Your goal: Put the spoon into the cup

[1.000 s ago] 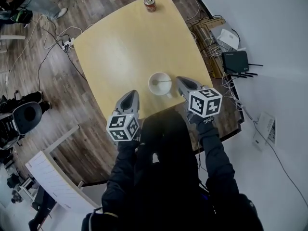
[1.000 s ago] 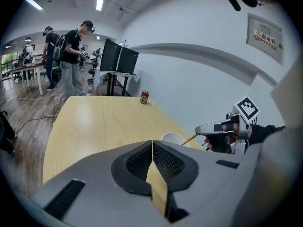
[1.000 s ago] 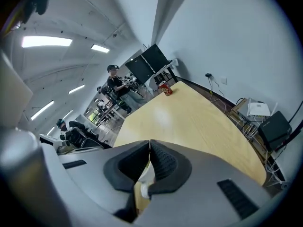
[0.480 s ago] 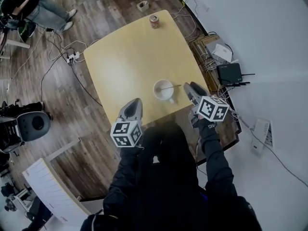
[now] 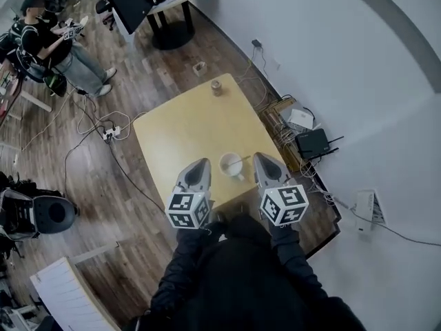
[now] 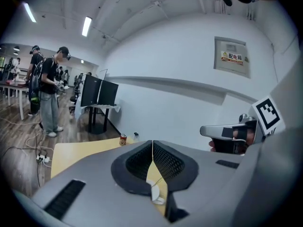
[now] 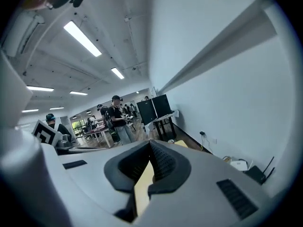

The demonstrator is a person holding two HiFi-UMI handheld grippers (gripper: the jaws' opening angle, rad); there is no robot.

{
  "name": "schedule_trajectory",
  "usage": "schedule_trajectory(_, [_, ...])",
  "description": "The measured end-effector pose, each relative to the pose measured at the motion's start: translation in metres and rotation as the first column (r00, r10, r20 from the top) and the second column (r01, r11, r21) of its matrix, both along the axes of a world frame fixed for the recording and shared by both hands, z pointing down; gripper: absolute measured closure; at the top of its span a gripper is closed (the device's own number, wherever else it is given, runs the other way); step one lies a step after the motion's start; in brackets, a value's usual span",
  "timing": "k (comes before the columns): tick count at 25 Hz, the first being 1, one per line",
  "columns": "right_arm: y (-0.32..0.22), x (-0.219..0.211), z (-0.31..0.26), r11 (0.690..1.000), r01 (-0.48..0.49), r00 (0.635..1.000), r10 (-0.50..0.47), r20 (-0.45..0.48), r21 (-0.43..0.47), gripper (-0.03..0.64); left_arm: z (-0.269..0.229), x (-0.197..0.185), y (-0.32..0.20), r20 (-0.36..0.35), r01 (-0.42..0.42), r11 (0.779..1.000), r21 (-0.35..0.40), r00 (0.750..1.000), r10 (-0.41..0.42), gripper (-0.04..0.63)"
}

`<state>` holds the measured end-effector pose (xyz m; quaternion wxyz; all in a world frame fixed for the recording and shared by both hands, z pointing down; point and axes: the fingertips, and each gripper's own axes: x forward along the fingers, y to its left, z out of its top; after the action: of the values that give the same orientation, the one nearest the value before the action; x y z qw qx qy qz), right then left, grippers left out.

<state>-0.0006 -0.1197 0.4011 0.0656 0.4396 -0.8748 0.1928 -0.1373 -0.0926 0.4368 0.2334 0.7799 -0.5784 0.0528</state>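
Left gripper (image 5: 200,165) and right gripper (image 5: 262,161), in the head view, hung on either side of the cup (image 5: 230,165), above the near edge of the table (image 5: 179,126). Neither touched anything. The spoon (image 5: 239,161) stood inside the cup, its handle leaning over the rim toward the right gripper. 1 can (image 5: 216,87) sat near the table's far edge, well apart from all this.

In the left gripper view, the 2 jaws met at their tips with nothing caught between them. Through the opening below the tips, a bit of the white cup showed on the yellow tabletop underneath.

In the right gripper view, the jaws had just been closing and stood together at the tips, likewise empty. Only a strip of the tabletop showed in the gap behind them, and neither the cup nor the spoon appeared there.

Judged from this, the task looked finished: the spoon was in the cup, both grippers were closed on nothing, and no step seemed left beyond drawing the hands away.
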Motion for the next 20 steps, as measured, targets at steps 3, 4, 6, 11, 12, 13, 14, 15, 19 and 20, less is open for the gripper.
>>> schedule_trajectory(3, [0.013, -0.012, -0.034, 0.997, 0.014, 1.000, -0.012, -0.027, 0.079, 0.595, -0.031, 0.010, -0.001, 0.008, -0.023, 0.998, 0.054, 1.000, 0.023, 0.560])
schedule_trajectory(4, [0.017, -0.014, -0.042, 0.995, 0.017, 0.999, -0.014, -0.029, 0.100, 0.595, -0.039, 0.013, 0.000, 0.012, -0.029, 0.997, 0.069, 1.000, 0.029, 0.560])
schedule_trajectory(6, [0.022, -0.017, -0.054, 0.991, 0.020, 0.999, -0.016, -0.029, 0.130, 0.595, -0.050, 0.019, 0.001, 0.021, -0.041, 0.994, 0.097, 0.999, 0.040, 0.560])
schedule_trajectory(11, [0.025, -0.021, -0.065, 0.985, 0.025, 1.000, -0.022, -0.019, 0.168, 0.595, -0.059, 0.027, 0.000, 0.032, -0.054, 0.990, 0.127, 0.998, 0.051, 0.560])
schedule_trajectory(12, [0.024, -0.022, -0.066, 0.984, 0.027, 1.000, -0.024, -0.018, 0.173, 0.595, -0.061, 0.027, -0.001, 0.033, -0.052, 0.990, 0.132, 0.998, 0.048, 0.560])
schedule_trajectory(13, [0.024, -0.024, -0.067, 0.983, 0.028, 1.000, -0.026, -0.017, 0.179, 0.595, -0.063, 0.025, -0.003, 0.035, -0.048, 0.989, 0.139, 0.998, 0.044, 0.560])
schedule_trajectory(14, [0.022, -0.026, -0.069, 0.982, 0.030, 0.999, -0.028, -0.018, 0.184, 0.595, -0.066, 0.023, -0.004, 0.037, -0.043, 0.988, 0.146, 0.999, 0.038, 0.560])
schedule_trajectory(15, [0.021, -0.029, -0.072, 0.982, 0.033, 0.999, -0.030, -0.019, 0.188, 0.595, -0.070, 0.020, -0.007, 0.038, -0.038, 0.988, 0.152, 0.999, 0.032, 0.560])
schedule_trajectory(19, [0.016, -0.035, -0.077, 0.979, 0.041, 0.999, -0.037, -0.021, 0.199, 0.595, -0.075, 0.012, -0.012, 0.038, -0.019, 0.986, 0.164, 0.999, 0.013, 0.560])
schedule_trajectory(20, [0.015, -0.035, -0.076, 0.979, 0.040, 0.999, -0.036, -0.021, 0.202, 0.595, -0.074, 0.011, -0.013, 0.038, -0.017, 0.986, 0.164, 0.999, 0.011, 0.560])
